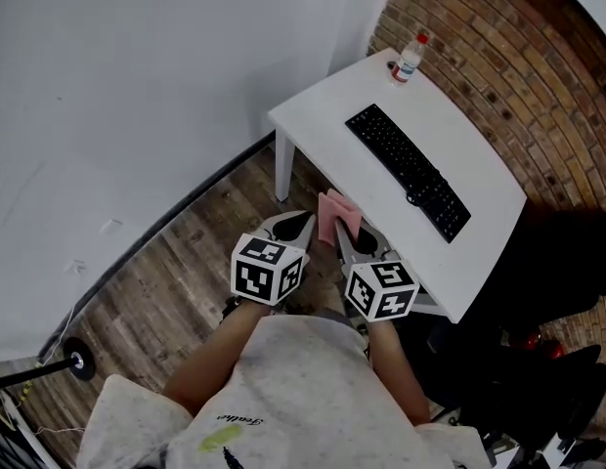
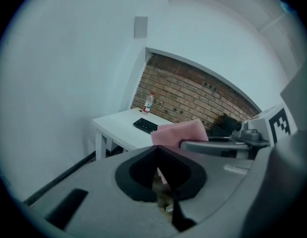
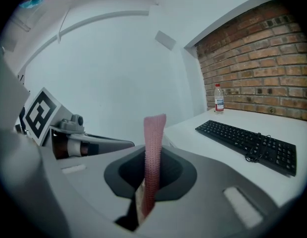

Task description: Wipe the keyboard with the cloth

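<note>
I am holding the right gripper (image 1: 350, 234) low in the middle of the head view, and its jaws are clamping the pink cloth (image 1: 334, 213). In the right gripper view the cloth (image 3: 153, 150) is standing upright from between the closed jaws, seen edge on. The left gripper (image 1: 295, 225) is sitting just beside it to the left, its jaws pressed together with nothing between them. The cloth is hanging over the wooden floor (image 1: 186, 252), just short of the near edge of the white table (image 1: 323, 115). The black keyboard (image 1: 409, 169) is lying diagonally on that table in the upper right of the frame, well apart from the cloth. A small bottle (image 1: 410, 59) is standing at the table's far corner, by the brick wall (image 1: 518, 76).
</note>
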{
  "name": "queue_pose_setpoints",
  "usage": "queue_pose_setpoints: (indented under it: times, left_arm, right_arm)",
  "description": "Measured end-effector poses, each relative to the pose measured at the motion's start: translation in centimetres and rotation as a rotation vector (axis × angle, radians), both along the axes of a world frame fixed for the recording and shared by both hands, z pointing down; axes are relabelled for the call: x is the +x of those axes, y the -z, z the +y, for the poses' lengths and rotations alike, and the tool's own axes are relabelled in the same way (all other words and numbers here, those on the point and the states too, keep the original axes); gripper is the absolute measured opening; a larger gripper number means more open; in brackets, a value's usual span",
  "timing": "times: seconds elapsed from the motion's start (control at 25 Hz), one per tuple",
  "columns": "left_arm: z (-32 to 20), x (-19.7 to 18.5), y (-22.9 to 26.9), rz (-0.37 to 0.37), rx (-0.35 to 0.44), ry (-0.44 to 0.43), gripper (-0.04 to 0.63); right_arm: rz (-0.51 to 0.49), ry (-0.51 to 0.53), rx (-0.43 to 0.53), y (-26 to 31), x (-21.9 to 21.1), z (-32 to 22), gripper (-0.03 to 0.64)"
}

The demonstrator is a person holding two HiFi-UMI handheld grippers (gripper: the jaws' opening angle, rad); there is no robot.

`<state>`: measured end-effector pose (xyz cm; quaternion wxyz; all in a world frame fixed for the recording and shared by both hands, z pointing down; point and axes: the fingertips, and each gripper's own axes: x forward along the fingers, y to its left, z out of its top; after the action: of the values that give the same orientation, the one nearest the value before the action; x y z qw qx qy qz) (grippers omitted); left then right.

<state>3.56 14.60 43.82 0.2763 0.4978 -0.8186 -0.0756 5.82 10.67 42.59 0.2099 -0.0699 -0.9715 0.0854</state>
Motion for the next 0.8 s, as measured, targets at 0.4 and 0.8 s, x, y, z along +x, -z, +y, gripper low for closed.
queue_pose_setpoints:
  times: [0.4, 0.8]
  left_arm:
    - [-1.7, -4.2, -1.1, 0.008, -0.029, -0.016, -0.006]
    - [-5.3, -12.6, -2.1, 0.012, -0.086, -0.012, -0.006]
  right_arm:
    - [-0.001, -0.011, 0.006, -0.8, -5.2, -2.3, 0.021]
    - [0.020, -0.020, 0.051, -2.6, -13.9, -7.3, 0.021]
